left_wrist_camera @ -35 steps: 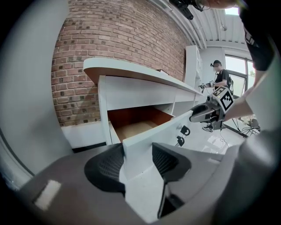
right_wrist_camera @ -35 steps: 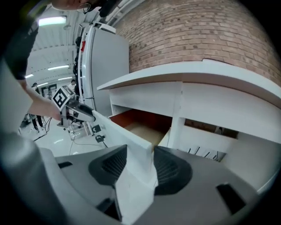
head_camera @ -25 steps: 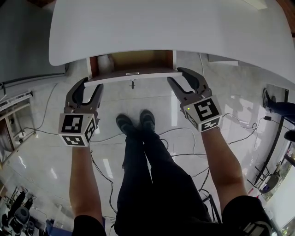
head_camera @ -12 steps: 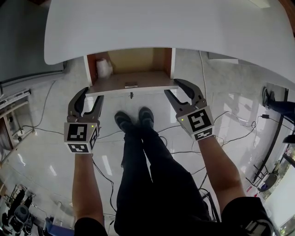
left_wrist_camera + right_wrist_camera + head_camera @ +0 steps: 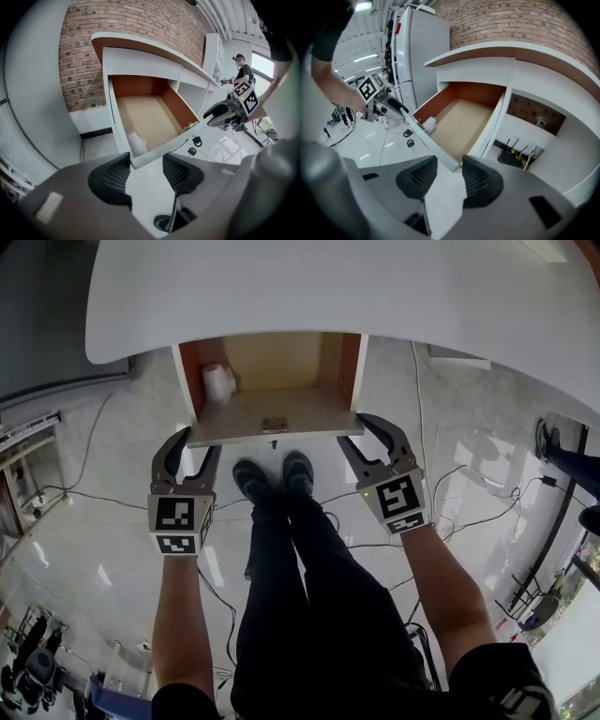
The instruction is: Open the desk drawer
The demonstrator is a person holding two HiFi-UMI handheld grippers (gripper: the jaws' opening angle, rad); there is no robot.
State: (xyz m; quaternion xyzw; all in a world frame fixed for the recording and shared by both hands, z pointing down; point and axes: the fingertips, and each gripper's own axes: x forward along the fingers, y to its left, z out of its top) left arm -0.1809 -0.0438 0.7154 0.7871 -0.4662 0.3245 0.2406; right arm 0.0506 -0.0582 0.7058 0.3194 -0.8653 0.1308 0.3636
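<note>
Both left tongs and right tongs seemingly clamp half-hidden corners of the drawer.

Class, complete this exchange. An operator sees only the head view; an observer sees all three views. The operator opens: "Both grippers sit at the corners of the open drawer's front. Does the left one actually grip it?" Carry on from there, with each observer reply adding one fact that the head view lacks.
Observer: Yes. The left gripper has a corner of the drawer front between its jaws, with both pads against it, as its own view shows.
Operator: And the right gripper?
Observer: The same at the other corner: the panel's end sits between its pads.
Operator: What stands behind the desk?
Observer: A brick wall, which both gripper views show rising behind it.
</note>
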